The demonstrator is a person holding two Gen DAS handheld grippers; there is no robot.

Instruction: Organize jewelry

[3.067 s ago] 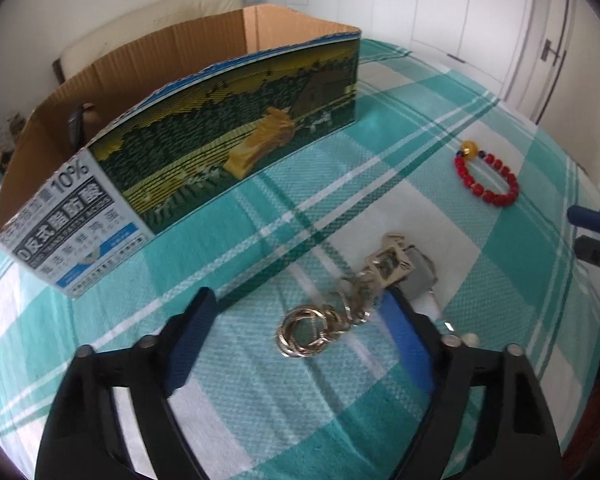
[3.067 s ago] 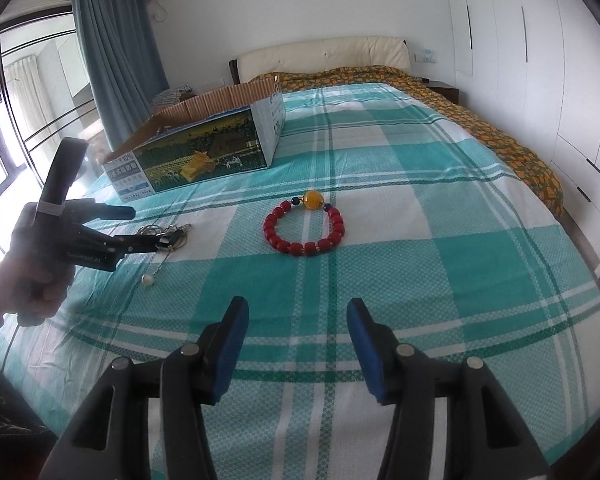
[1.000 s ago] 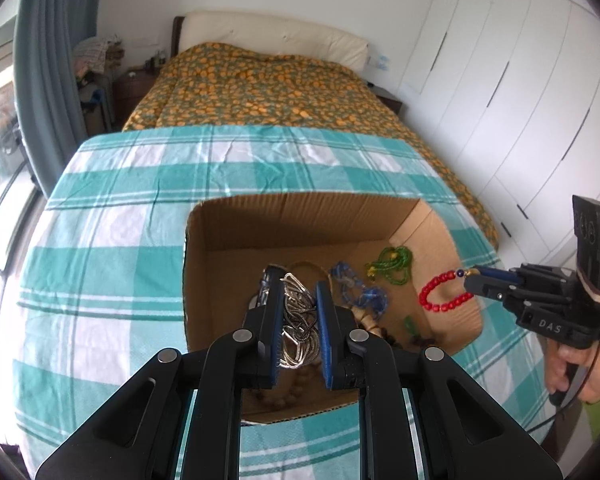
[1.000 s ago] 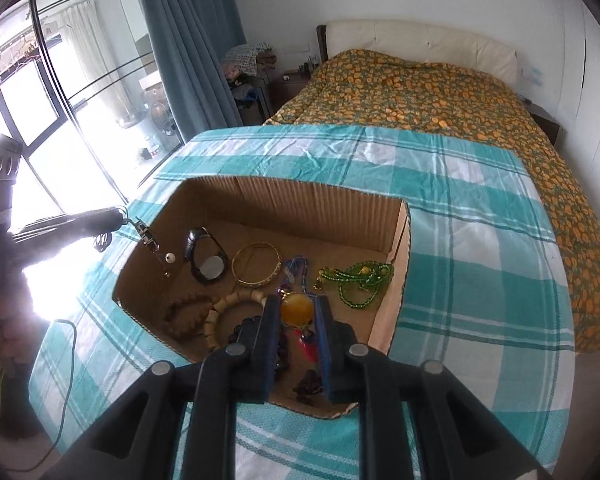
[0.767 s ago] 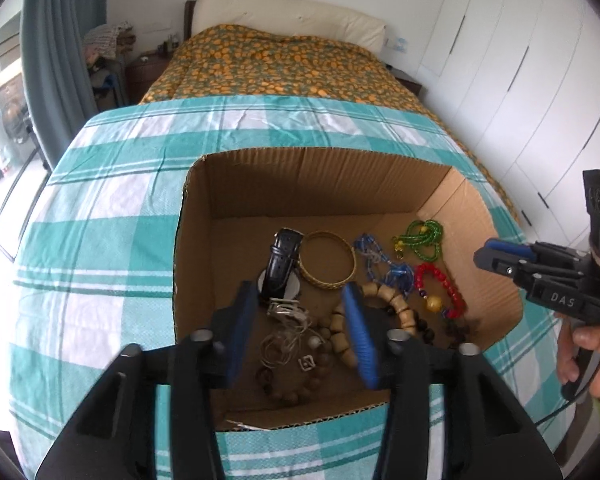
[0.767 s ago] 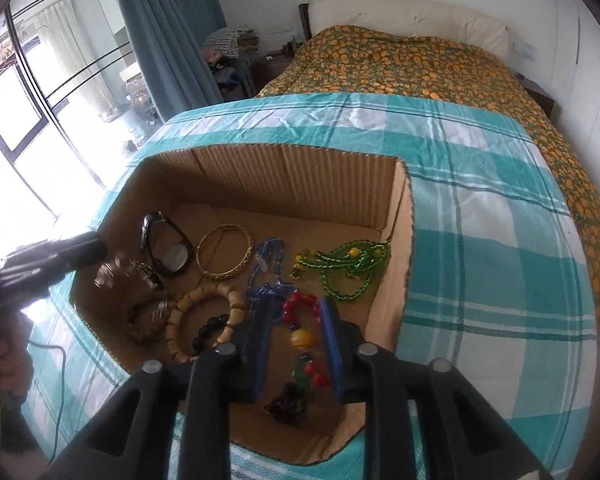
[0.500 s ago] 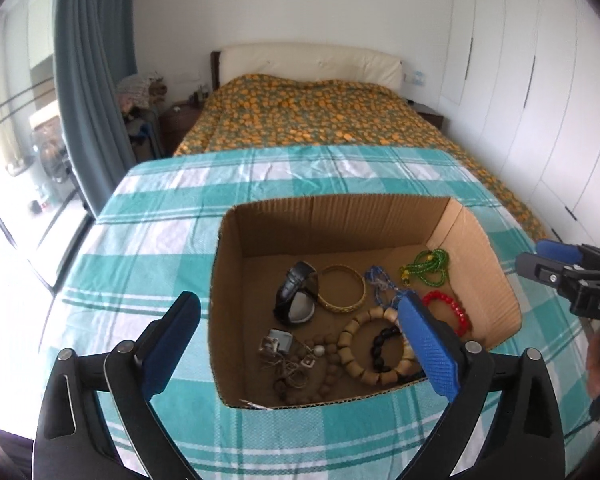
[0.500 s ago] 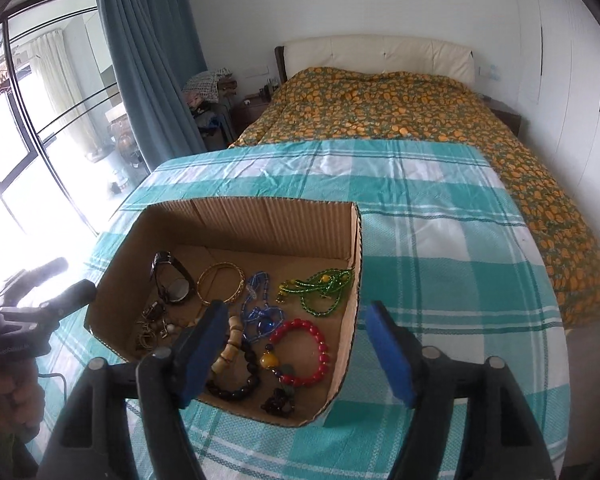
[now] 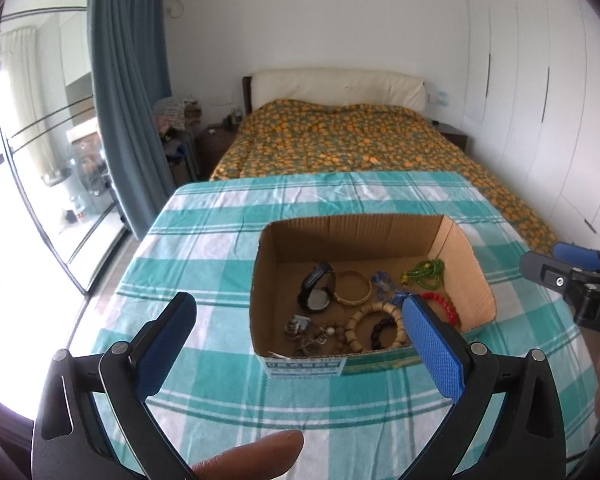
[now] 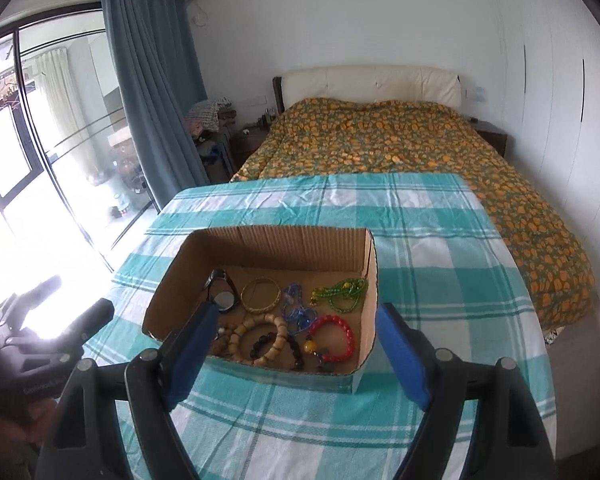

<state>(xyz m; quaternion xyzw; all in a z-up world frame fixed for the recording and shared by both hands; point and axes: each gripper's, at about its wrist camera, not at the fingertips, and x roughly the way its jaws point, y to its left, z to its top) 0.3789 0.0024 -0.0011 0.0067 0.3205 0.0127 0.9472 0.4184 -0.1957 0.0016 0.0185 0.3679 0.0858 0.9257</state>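
An open cardboard box (image 9: 364,228) stands on the teal checked cloth; it also shows in the right wrist view (image 10: 284,238). Inside lie a red bead bracelet (image 10: 336,338), a metal keychain (image 9: 300,334), a black watch (image 9: 316,286), a gold bangle (image 9: 352,287), green beads (image 9: 424,272), blue beads (image 10: 296,312) and a wooden bead bracelet (image 10: 260,338). My left gripper (image 9: 300,350) is open and empty, above the cloth in front of the box. My right gripper (image 10: 294,356) is open and empty, also in front of the box.
The cloth-covered table (image 9: 228,216) ends at edges on the left and far side. Beyond it is a bed with an orange patterned cover (image 9: 348,144). A blue curtain (image 9: 124,92) and glass doors are at left, white wardrobes (image 9: 540,92) at right.
Both grippers let go of their jewelry into the box, opened wide, then drew back and up from it. The keychain and the red bracelet now lie in the box.
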